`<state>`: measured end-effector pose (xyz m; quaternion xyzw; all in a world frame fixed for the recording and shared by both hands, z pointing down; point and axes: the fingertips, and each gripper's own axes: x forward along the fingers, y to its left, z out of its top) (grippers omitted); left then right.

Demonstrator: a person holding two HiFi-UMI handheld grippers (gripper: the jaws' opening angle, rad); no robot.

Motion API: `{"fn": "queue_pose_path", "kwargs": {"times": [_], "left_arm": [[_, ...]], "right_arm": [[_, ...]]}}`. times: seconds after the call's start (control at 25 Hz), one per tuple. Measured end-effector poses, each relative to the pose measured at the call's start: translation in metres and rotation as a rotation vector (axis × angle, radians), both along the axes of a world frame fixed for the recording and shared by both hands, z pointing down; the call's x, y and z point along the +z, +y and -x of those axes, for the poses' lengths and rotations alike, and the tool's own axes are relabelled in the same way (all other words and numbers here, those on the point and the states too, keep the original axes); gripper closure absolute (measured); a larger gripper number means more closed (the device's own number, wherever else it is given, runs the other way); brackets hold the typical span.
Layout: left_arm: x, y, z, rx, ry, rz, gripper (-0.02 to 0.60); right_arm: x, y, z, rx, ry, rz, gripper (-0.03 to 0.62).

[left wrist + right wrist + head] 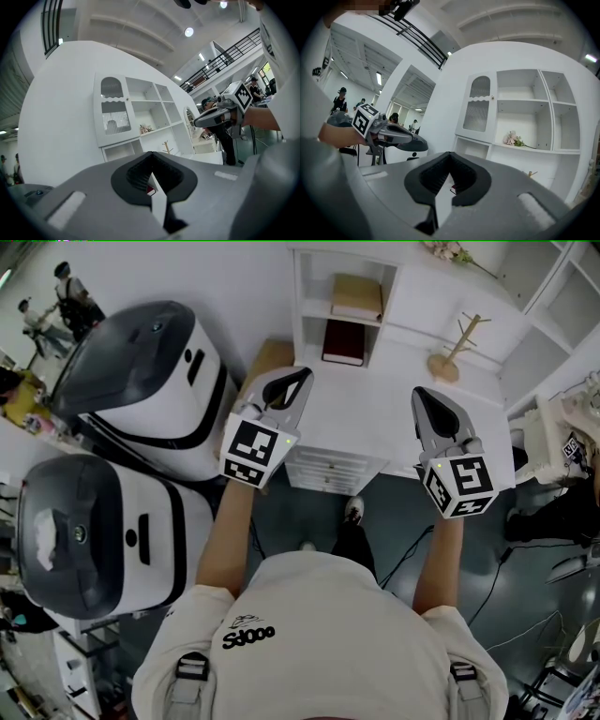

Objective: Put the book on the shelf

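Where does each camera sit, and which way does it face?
Head view: on the person's head, facing steeply down at the desk; shows torso, forearms, left hand-held gripper, right hand-held gripper.
Left gripper view: on the left hand-held gripper, facing the shelf unit; right forearm shows.
Right gripper view: mirrored; left forearm shows.
All share the shelf unit.

On the back of your shirt (319,615), toward its left shoulder, a small black print (248,636) reads roughly "SJ000"; its stylised letters are uncertain. The cube (255,450) on your left tool (300,373) and the cube (459,486) on your right tool (420,393) bear only square markers, no letters.
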<state>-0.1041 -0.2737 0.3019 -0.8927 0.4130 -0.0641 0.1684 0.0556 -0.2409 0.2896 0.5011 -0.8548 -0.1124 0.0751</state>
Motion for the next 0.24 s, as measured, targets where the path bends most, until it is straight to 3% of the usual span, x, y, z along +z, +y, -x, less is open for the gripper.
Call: {"fn": "queue_pose_path", "kwargs": {"times": [0.24], "left_arm": [[0.0043,-0.0006,0.0024,0.000,-0.024,-0.013,0.563]], "right_arm": [[0.0040,-0.0029,0.0048,-0.002,0.002,0.010,0.594]]}}
